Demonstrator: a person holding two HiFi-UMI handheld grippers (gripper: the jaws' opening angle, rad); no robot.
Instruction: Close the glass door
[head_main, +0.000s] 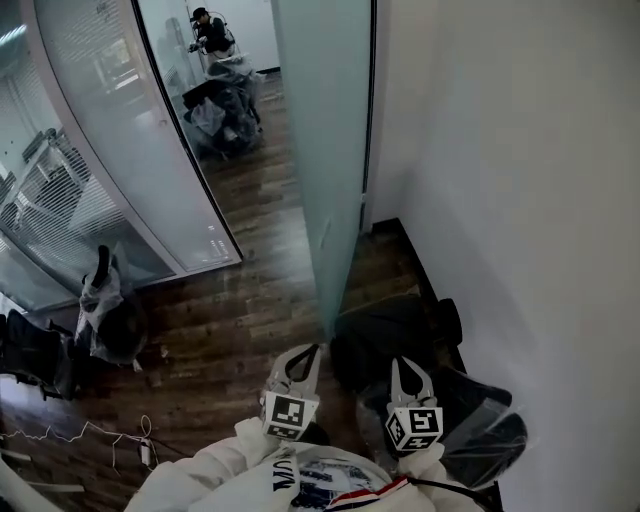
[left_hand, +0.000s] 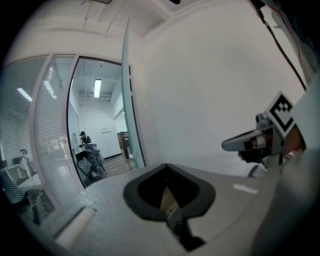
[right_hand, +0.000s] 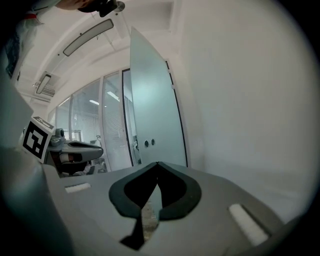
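The frosted glass door (head_main: 322, 150) stands open, edge-on to me, close to the white wall (head_main: 500, 180) on the right. Its leaf also shows in the left gripper view (left_hand: 127, 95), and in the right gripper view (right_hand: 152, 115) with two round fittings low on it. My left gripper (head_main: 315, 349) and right gripper (head_main: 405, 363) hover side by side low in the head view, short of the door's near edge and apart from it. Both are shut with nothing between the jaws. Each gripper view shows its own closed tips, the left gripper (left_hand: 166, 165) and the right gripper (right_hand: 157, 163).
A curved glass partition (head_main: 120, 150) bounds the left. Plastic-wrapped black chairs sit by the wall at lower right (head_main: 470, 420), at the left (head_main: 100, 310) and beyond the doorway (head_main: 225, 110). A person (head_main: 210, 30) stands far off. Cables (head_main: 80, 435) lie on the wood floor.
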